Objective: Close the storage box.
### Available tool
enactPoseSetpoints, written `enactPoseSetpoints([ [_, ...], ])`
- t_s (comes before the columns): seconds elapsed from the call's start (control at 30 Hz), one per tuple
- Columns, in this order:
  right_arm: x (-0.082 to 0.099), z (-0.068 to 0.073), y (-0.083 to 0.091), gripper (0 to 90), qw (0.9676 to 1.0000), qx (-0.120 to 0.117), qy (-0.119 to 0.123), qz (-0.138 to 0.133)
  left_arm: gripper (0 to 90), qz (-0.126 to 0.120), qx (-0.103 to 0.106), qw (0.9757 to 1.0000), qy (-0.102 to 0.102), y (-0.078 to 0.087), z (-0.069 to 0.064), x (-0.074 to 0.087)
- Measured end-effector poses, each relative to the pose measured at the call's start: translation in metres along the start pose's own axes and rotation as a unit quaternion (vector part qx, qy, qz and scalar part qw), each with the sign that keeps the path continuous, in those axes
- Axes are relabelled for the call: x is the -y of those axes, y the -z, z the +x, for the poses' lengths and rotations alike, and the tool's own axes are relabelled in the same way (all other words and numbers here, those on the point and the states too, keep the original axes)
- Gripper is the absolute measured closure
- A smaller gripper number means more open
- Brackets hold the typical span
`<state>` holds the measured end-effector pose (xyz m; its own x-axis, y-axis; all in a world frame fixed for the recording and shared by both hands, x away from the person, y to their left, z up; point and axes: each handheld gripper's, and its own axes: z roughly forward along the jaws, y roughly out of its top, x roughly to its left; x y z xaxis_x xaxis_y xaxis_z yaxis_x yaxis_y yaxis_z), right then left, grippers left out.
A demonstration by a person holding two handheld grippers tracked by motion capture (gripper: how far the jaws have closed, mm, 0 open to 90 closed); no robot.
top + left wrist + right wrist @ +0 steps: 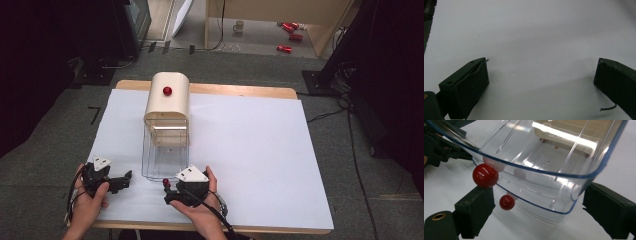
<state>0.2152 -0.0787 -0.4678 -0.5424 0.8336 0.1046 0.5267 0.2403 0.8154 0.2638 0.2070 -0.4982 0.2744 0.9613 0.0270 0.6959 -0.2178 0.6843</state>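
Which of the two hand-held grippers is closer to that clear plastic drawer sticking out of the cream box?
Right. The right gripper sits at the clear drawer's front edge, by its red knobs. The left gripper lies off to the drawer's left, over bare white table.

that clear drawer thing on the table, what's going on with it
A person works two handheld grippers at a white table. The right gripper has its jaws on either side of the front of a clear drawer, next to its red knobs; no firm grip shows. The drawer is pulled out of a cream box. The left gripper is open over bare table.

Clear drawer blocks centre; right table open.
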Motion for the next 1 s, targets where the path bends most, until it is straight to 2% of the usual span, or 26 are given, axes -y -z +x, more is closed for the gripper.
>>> enactPoseSetpoints([
  [0.43, -0.005, -0.001, 0.005, 11.5, 0.9998, -0.010, -0.017, -0.009, 0.0, 0.000, 0.000, 1.0000, 0.000, 0.000, 0.000, 0.000],
  [0.67, -0.015, 0.001, 0.009, 11.8, 0.9996, -0.014, -0.016, -0.020, 0.0, 0.000, 0.000, 1.0000, 0.001, 0.000, 0.000, 0.000],
  [1.0, -0.028, -0.004, 0.011, 13.7, 0.9990, -0.009, -0.031, -0.030, 0.0, 0.000, 0.000, 1.0000, 0.000, 0.000, 0.000, 0.000],
])
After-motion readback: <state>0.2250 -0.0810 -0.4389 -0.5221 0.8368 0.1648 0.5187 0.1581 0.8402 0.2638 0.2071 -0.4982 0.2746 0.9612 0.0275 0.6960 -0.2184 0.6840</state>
